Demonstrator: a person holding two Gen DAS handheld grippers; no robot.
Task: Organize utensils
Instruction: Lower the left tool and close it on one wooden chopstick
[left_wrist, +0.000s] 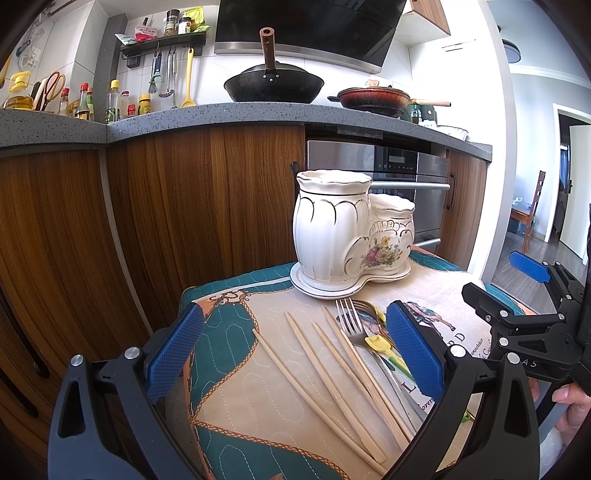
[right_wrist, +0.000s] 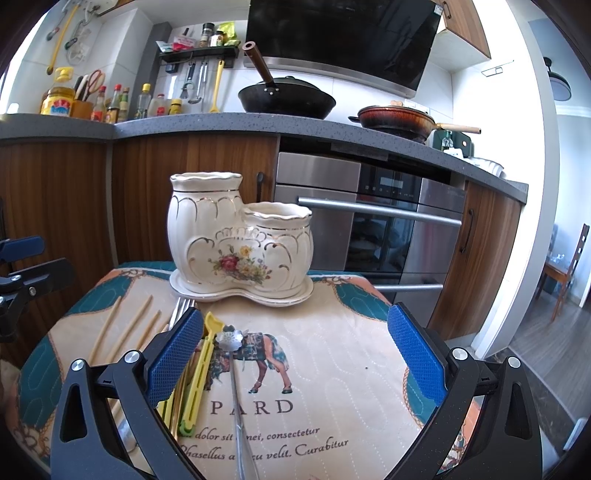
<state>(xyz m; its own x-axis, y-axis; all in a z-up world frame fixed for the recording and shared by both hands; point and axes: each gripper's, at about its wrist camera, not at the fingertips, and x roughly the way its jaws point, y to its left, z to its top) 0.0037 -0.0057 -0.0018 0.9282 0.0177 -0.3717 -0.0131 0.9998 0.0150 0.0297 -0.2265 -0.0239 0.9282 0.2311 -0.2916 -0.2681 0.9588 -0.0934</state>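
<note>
Up front in the left wrist view, the left gripper (left_wrist: 295, 354) hangs over the mat (left_wrist: 236, 398) with its fingers wide apart, holding nothing. Between the blue pads (left_wrist: 173, 354) lie four wooden chopsticks (left_wrist: 325, 376), fanned out and pointing toward 11 o'clock. Just beside them at 3 o'clock sits a metal fork (left_wrist: 351, 325), tines aimed at the holder, with a yellow utensil (left_wrist: 380, 345) touching its far side. The white ceramic holder (left_wrist: 347, 232) stands upright on its saucer at 12 o'clock; both cups look empty as far as I can see. The right gripper (left_wrist: 517, 306) pokes in at 3 o'clock, one blue pad showing.

Over in the right wrist view, the right gripper (right_wrist: 295, 358) is spread wide too, nothing clamped. A thin metal spoon with a flower-shaped end (right_wrist: 231, 339) lies between the fingers, handle running to 6 o'clock. The yellow utensil (right_wrist: 201, 369) sits just beside it at 9 o'clock, right by the left pad (right_wrist: 173, 358). Chopsticks (right_wrist: 125, 332) and fork tines (right_wrist: 181, 308) are further toward 9-10 o'clock. The holder (right_wrist: 240, 240) is at 12 o'clock at the back of the mat (right_wrist: 351, 387). Part of the left gripper (right_wrist: 26, 280) shows at 9 o'clock.
</note>
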